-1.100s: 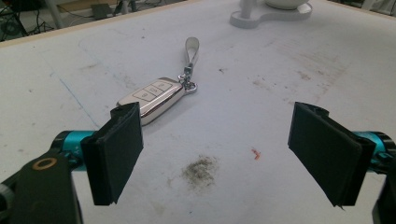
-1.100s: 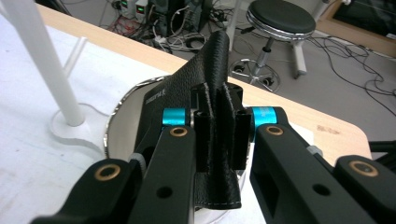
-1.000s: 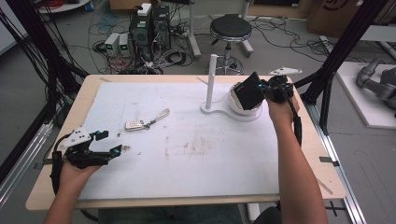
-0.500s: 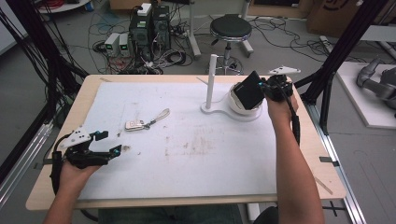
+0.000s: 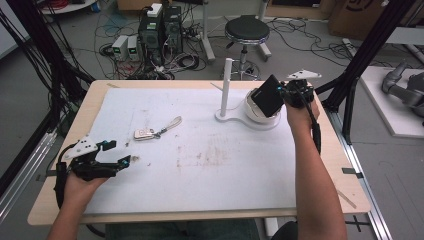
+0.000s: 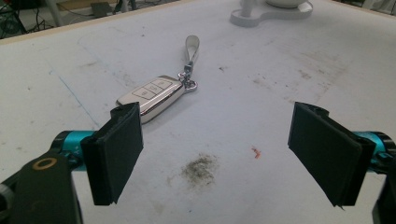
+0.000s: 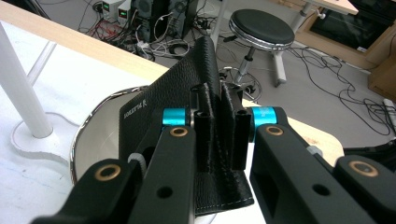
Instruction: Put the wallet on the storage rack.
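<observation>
My right gripper (image 5: 282,95) is shut on a black leather wallet (image 5: 268,95) and holds it tilted just above a white round bowl (image 5: 260,119) at the table's far right. In the right gripper view the wallet (image 7: 159,107) stands on edge between the pinched jaws (image 7: 219,130), over the bowl's chrome rim (image 7: 88,128). My left gripper (image 5: 119,152) rests near the front left, open with nothing between its pads. A silver car key fob (image 6: 150,95) with a strap lies just beyond the wide-open left gripper (image 6: 222,149), apart from it.
A white post (image 5: 226,82) rises from a flat base joined to the bowl. The key fob (image 5: 145,133) lies left of the middle of the stained white mat (image 5: 210,160). A stool (image 5: 246,30), computers and cables stand on the floor beyond the far edge.
</observation>
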### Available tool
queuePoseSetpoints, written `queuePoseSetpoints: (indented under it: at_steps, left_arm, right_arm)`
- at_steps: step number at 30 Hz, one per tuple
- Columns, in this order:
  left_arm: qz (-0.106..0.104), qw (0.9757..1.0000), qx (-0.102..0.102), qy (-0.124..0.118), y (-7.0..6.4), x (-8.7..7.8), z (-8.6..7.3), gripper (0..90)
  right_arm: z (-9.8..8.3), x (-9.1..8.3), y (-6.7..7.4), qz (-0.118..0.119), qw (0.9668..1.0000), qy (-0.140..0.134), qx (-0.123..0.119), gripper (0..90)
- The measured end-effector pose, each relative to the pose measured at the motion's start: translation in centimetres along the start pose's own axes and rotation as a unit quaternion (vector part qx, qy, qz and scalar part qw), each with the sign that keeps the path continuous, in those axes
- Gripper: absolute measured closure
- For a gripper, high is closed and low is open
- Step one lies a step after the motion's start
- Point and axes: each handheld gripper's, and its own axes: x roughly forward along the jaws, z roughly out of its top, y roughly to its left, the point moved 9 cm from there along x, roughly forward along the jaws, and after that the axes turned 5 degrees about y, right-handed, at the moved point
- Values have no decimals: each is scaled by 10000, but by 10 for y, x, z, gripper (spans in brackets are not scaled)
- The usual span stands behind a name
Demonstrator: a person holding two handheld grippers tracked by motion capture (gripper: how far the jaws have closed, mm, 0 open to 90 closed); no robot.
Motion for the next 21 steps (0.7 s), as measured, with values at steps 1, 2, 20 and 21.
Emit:
queuePoseSetpoints:
  at_steps: [1, 2, 20, 21]
  left_arm:
    - [2, 10000, -6, 4, 0, 0, 0, 181]
    - [1, 10000, -3, 6, 0, 0, 0, 180]
    - [-14, 10000, 15, 12, -1, 1, 0, 180]
    - [-14, 10000, 14, 10, -1, 1, 0, 180]
  right_arm:
    - [0, 0, 0, -8, 10000, 7, 12, 848]
    - [0, 0, 0, -11, 10000, 1, 9, 849]
    - [-1, 4, 2, -94, 9999, 7, -120, 848]
    - [-2, 5, 4, -74, 9999, 30, -136, 848]
